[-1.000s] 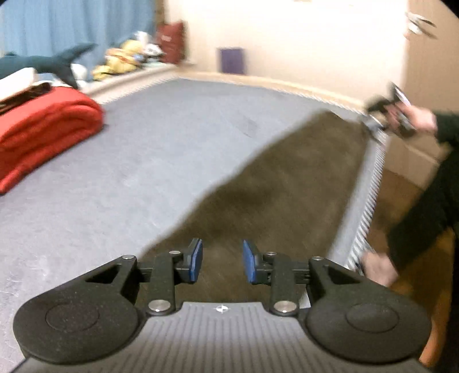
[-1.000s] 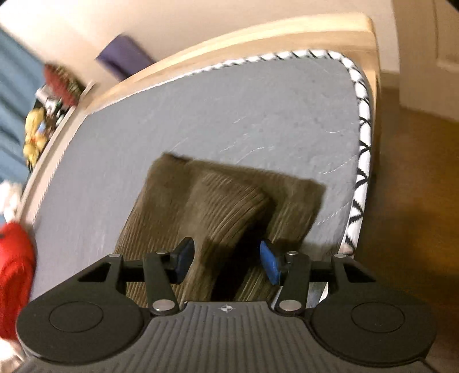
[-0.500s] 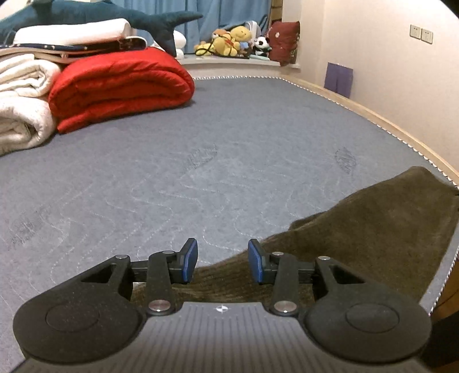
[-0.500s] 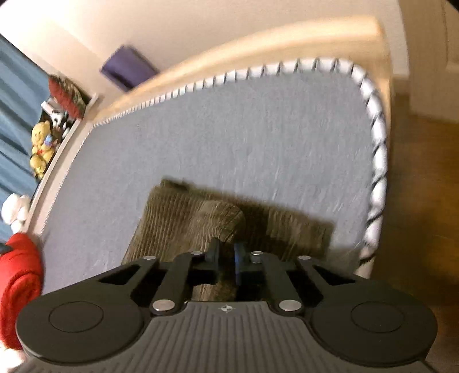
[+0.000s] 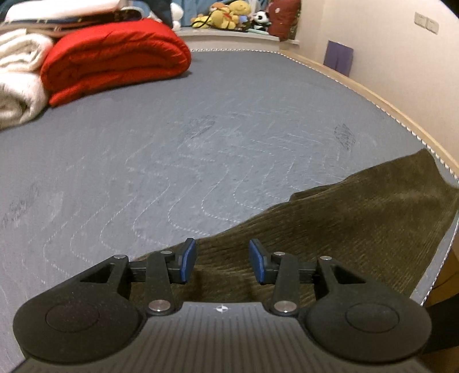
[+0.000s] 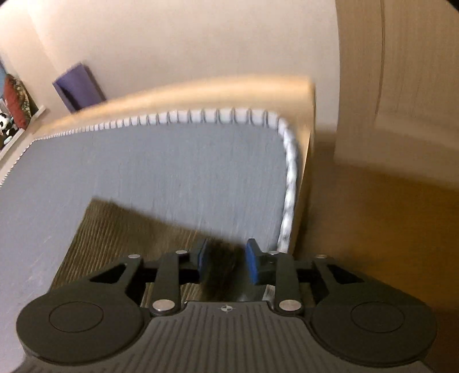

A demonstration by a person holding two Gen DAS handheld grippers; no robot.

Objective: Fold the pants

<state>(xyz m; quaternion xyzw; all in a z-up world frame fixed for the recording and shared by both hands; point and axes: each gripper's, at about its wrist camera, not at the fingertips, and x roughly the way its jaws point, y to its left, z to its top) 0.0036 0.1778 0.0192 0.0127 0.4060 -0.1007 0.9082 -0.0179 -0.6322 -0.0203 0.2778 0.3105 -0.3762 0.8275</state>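
Both my left gripper (image 5: 221,261) and right gripper (image 6: 225,261) hovered open over the brown corduroy pants (image 5: 358,223); thick, limp cloth, best pinched at an edge

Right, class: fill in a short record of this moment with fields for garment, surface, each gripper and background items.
garment: brown corduroy pants, lying near the bed's corner
surface: grey quilted mattress
left gripper: open, fingers over the pants' edge, holding nothing
right gripper: open, above the pants, blurred
background: red duvet, white blanket, plush toys
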